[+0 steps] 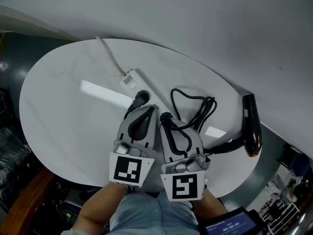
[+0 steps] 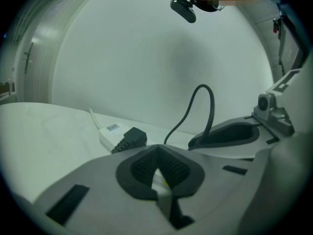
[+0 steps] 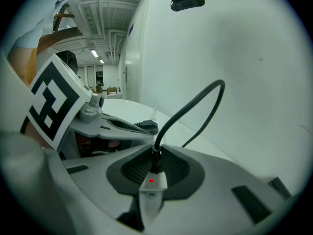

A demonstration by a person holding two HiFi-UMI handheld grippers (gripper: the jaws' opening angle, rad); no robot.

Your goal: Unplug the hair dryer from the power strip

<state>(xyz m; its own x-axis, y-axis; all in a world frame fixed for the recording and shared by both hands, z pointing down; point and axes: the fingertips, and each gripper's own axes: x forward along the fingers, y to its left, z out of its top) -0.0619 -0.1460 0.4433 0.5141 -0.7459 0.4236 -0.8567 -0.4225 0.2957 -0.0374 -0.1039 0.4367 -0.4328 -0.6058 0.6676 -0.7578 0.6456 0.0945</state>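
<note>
Left gripper (image 1: 146, 110): clenched on white plastic power strip (image 1: 130, 80).
Right gripper (image 1: 166, 116): grasping black hair-dryer plug (image 3: 153, 160), 3 o'clock of left.
Risk: skewed pull may slip plug or lift strip.

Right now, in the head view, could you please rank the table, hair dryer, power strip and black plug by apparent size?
Table, clearly largest.
Hair dryer.
Power strip, though partly hidden, so its place against the dryer is unsure.
Black plug, smallest.
</note>
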